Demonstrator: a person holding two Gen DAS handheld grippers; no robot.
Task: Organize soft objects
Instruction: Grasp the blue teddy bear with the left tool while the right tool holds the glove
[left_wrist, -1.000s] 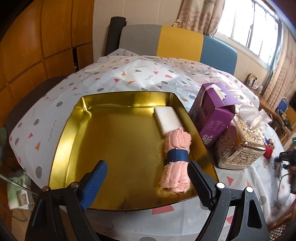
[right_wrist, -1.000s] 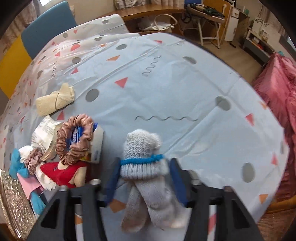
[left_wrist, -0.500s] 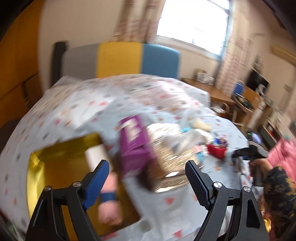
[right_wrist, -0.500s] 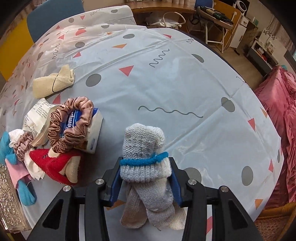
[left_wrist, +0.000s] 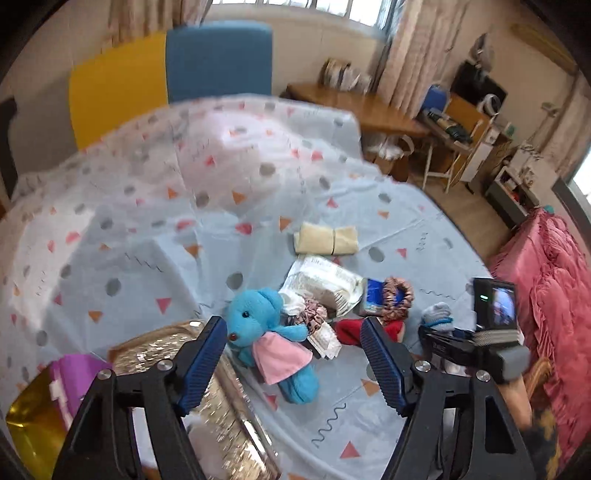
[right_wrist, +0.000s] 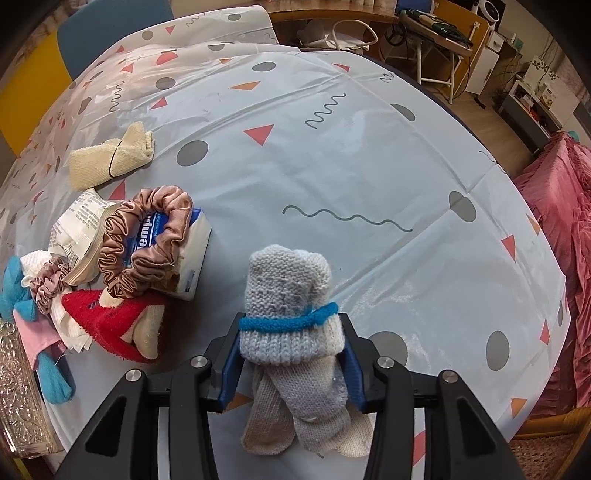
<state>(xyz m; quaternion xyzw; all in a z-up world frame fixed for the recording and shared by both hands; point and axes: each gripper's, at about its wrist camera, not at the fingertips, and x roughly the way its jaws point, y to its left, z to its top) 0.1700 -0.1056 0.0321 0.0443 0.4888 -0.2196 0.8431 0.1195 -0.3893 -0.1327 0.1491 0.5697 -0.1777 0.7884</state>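
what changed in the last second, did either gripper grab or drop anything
The left gripper swung right, from over the gold tray to above the blue teddy, open and empty throughout. The right gripper stayed shut on the grey sock bundle. Nothing was dropped.

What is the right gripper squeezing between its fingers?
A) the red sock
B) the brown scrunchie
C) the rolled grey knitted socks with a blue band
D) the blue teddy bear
C: in the right wrist view the right gripper has both blue fingers pressed against the rolled grey knitted socks, while the blue teddy bear, brown scrunchie and red sock lie apart on the table.
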